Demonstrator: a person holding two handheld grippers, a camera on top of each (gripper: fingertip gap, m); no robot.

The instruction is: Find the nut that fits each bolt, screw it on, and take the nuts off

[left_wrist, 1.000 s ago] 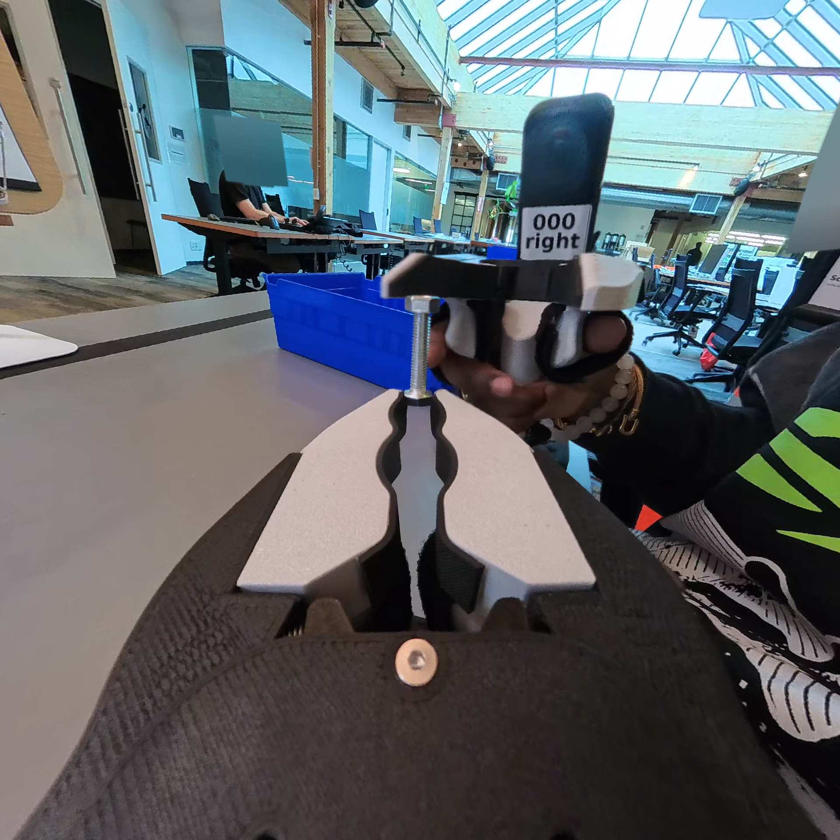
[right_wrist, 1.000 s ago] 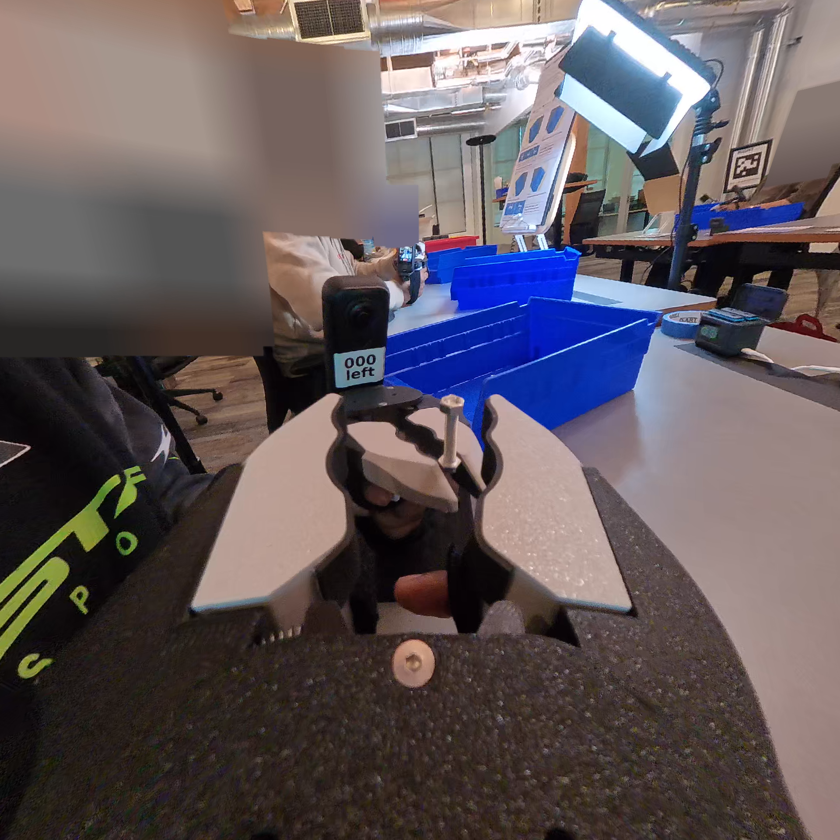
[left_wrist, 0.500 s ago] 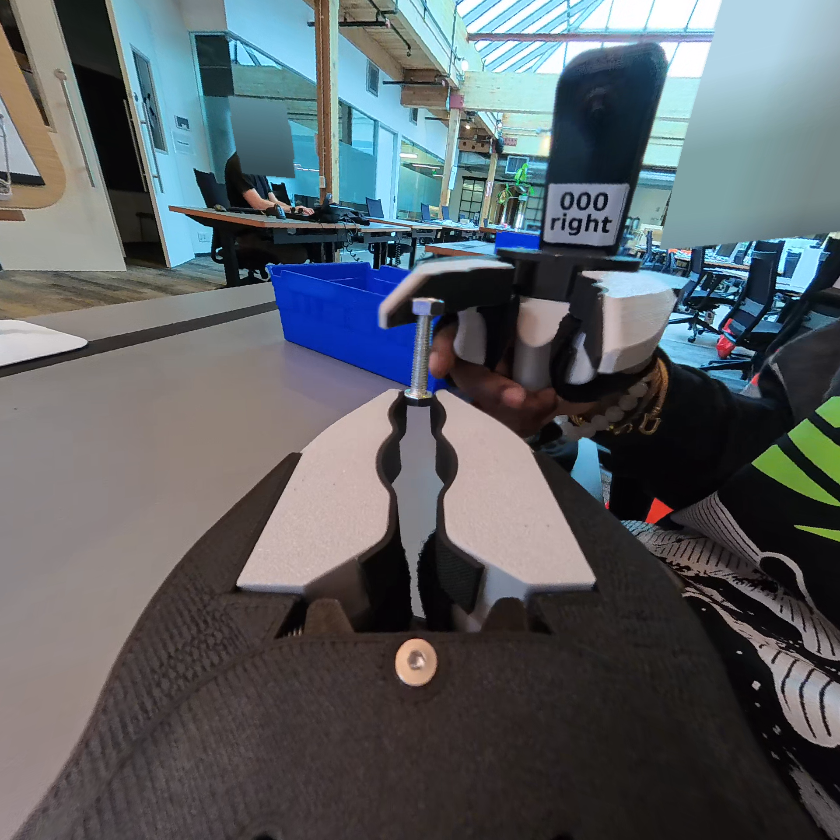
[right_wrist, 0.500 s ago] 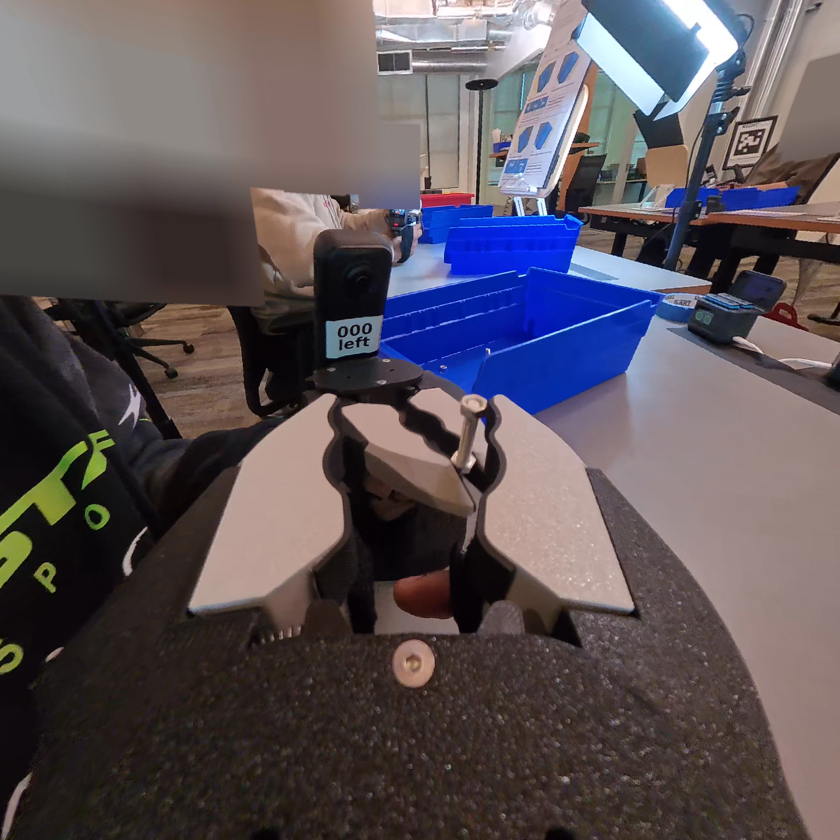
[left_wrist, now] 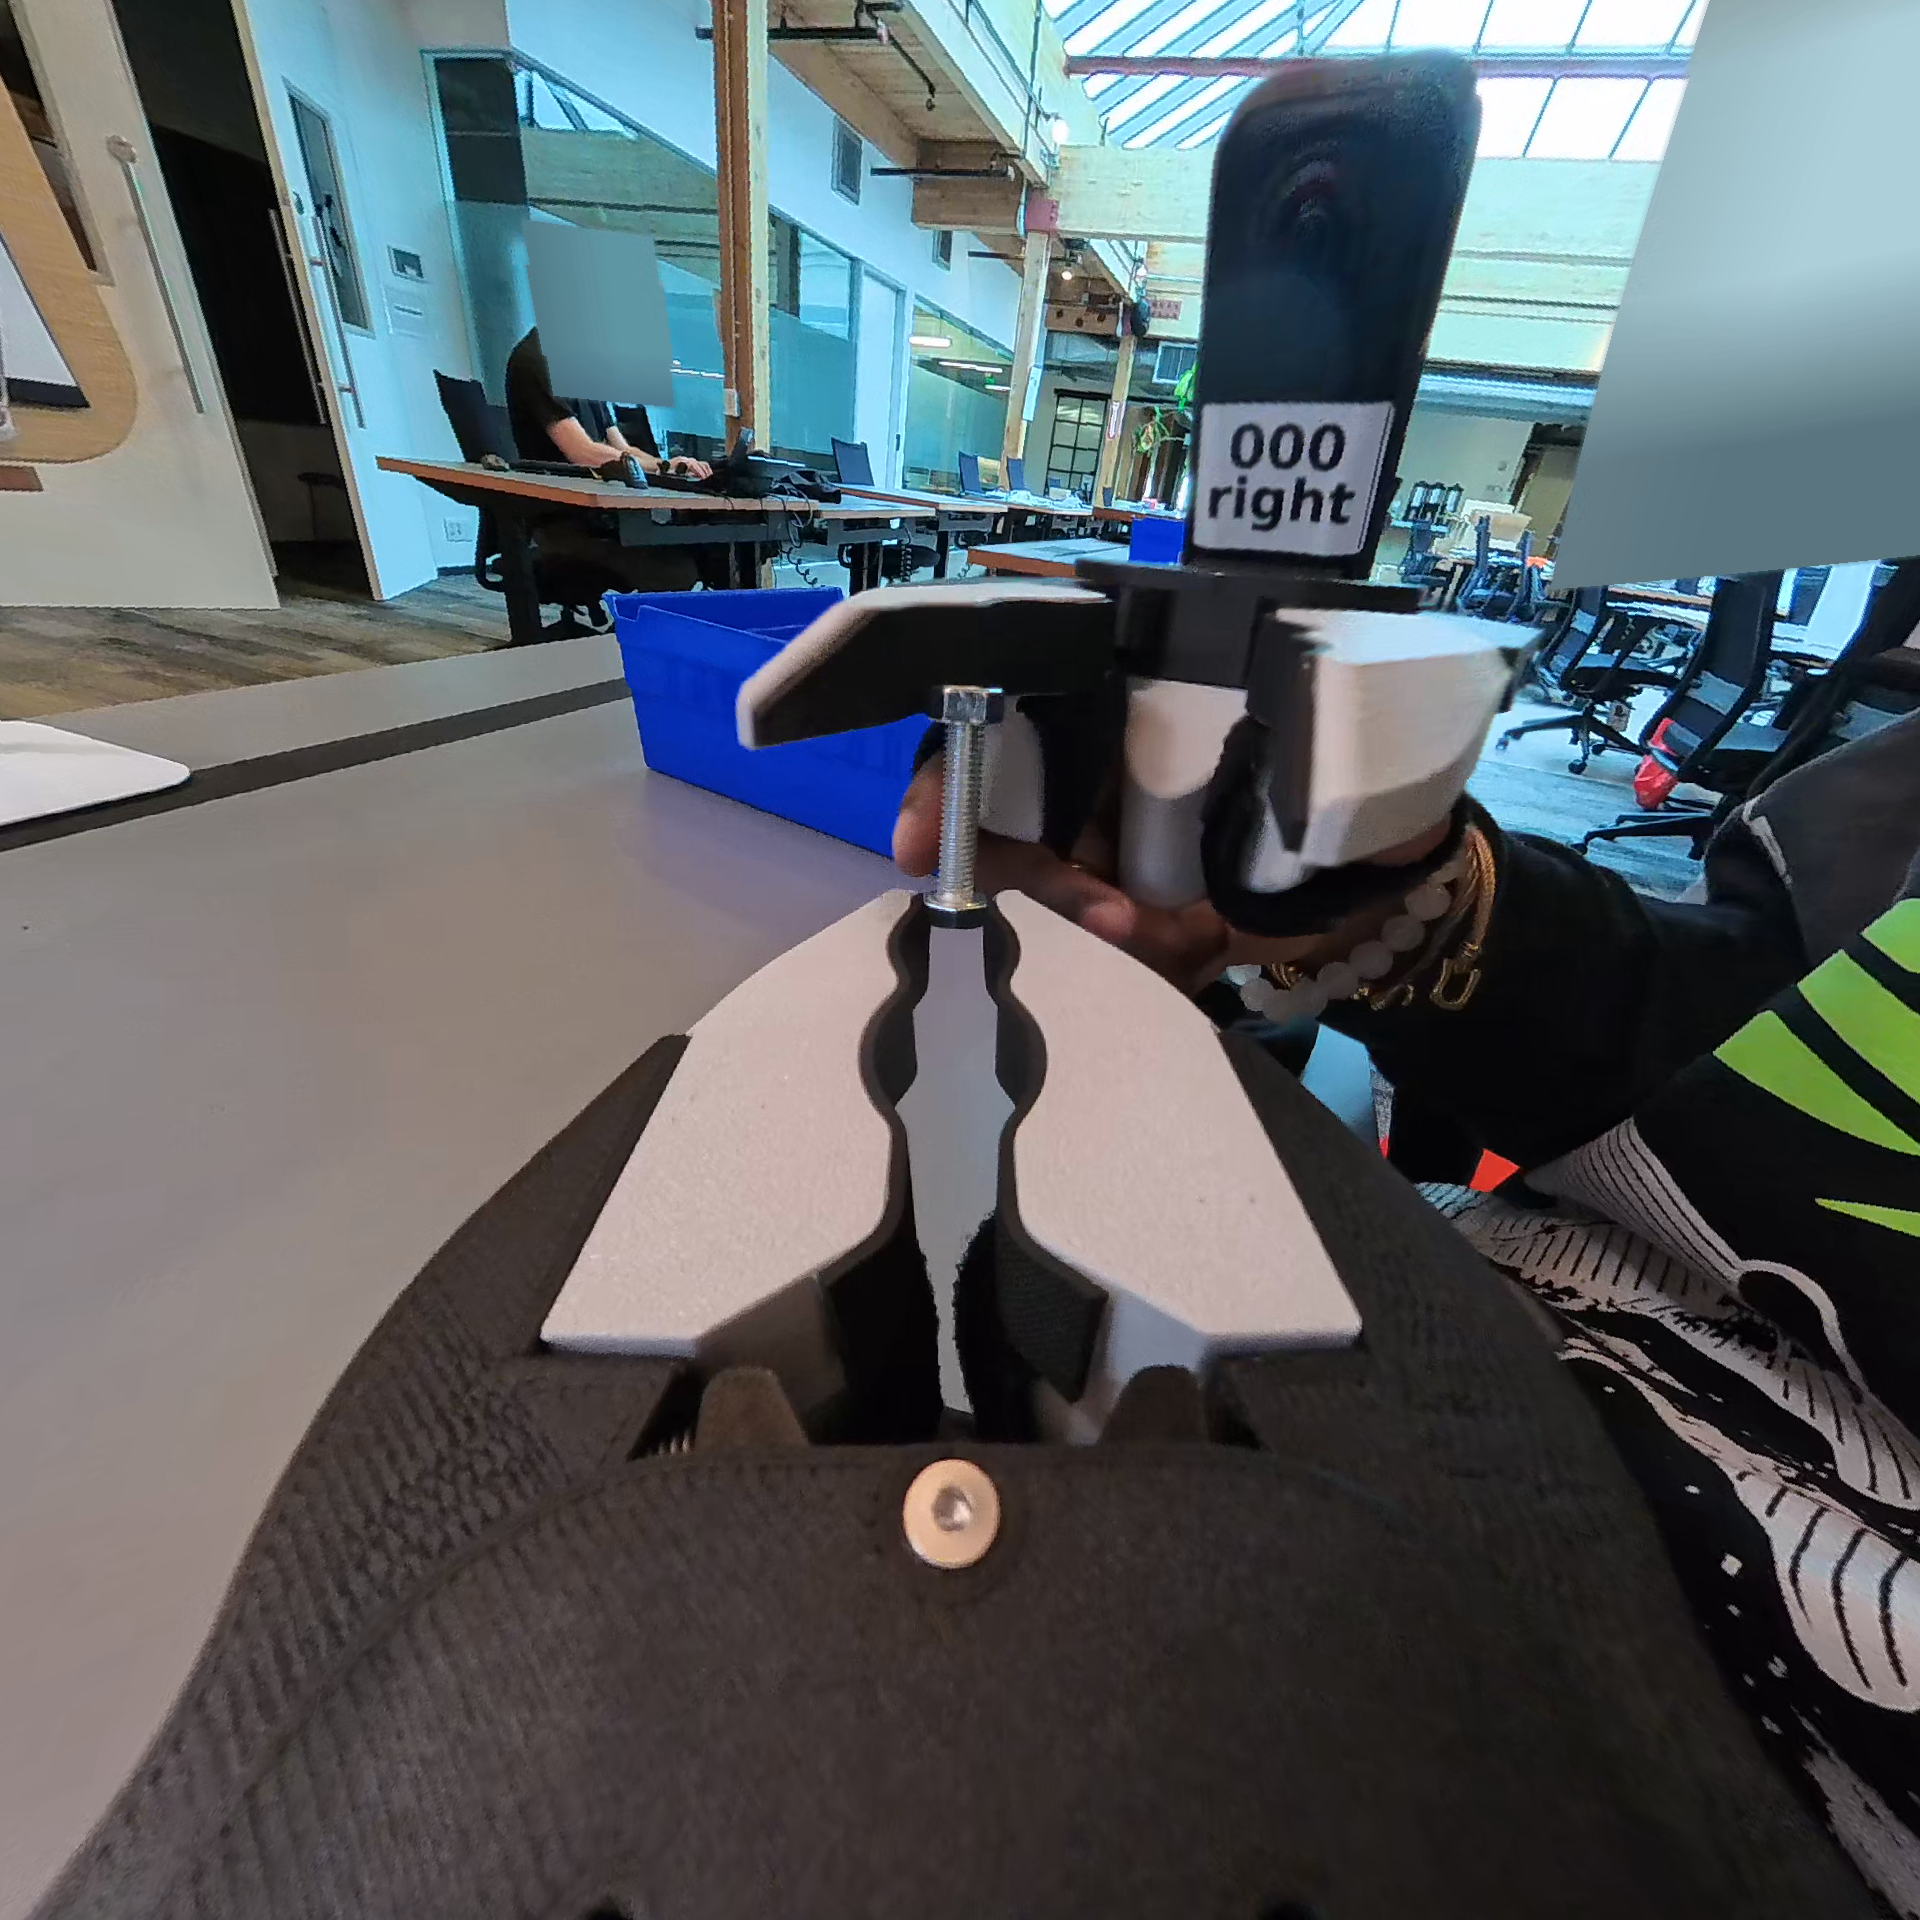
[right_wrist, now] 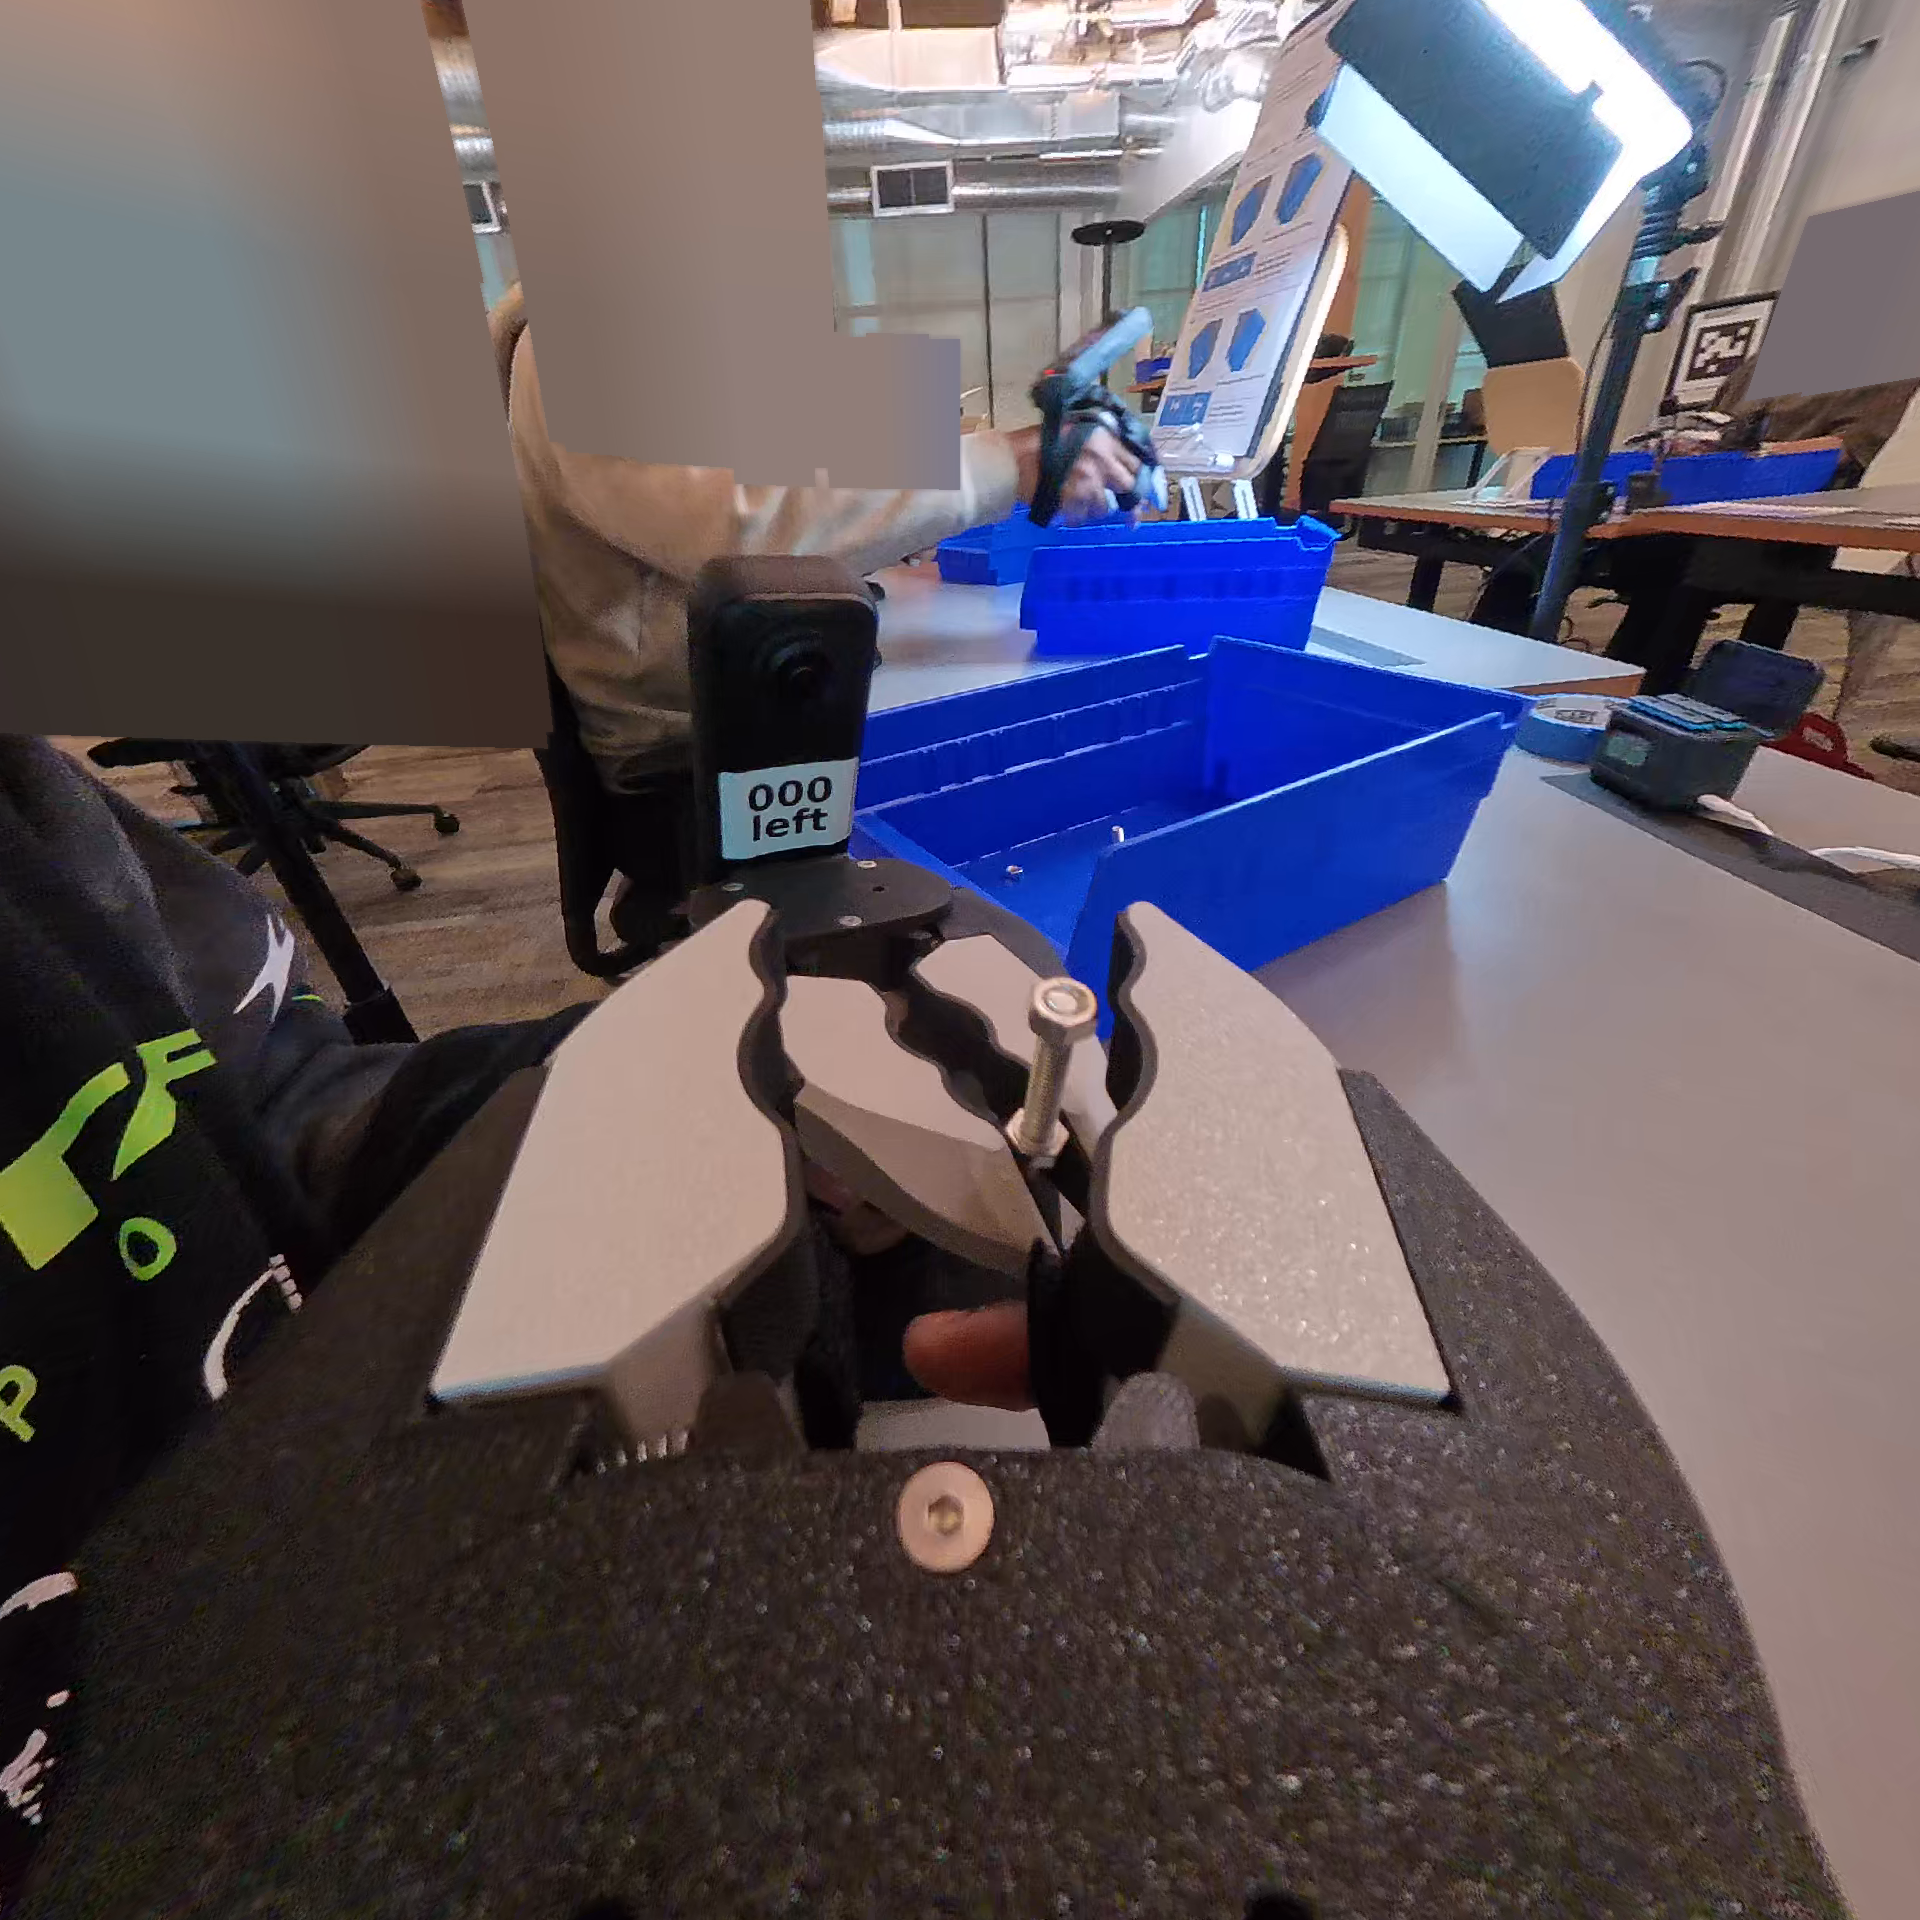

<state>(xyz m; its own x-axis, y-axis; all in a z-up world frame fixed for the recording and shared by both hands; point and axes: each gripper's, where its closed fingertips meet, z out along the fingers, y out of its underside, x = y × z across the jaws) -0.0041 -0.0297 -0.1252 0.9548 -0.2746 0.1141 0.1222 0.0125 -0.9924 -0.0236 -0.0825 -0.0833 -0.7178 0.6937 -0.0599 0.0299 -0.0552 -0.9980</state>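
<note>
Left wrist view is showing the left gripper (left_wrist: 956, 920) pinching a nut (left_wrist: 954, 912) at its fingertips, with a silver bolt (left_wrist: 961, 800) standing upright out of it, head at the top. Over the bolt head the right gripper (left_wrist: 831, 675) is hovering, held in a hand (left_wrist: 1049, 883). Right wrist view is showing the right gripper's fingers (right_wrist: 1226, 1049) standing wide apart, not pressing on the bolt (right_wrist: 1049, 1070) between them. A blue bin (right_wrist: 1299, 862) is sitting on the grey table (right_wrist: 1610, 1143) just beyond.
</note>
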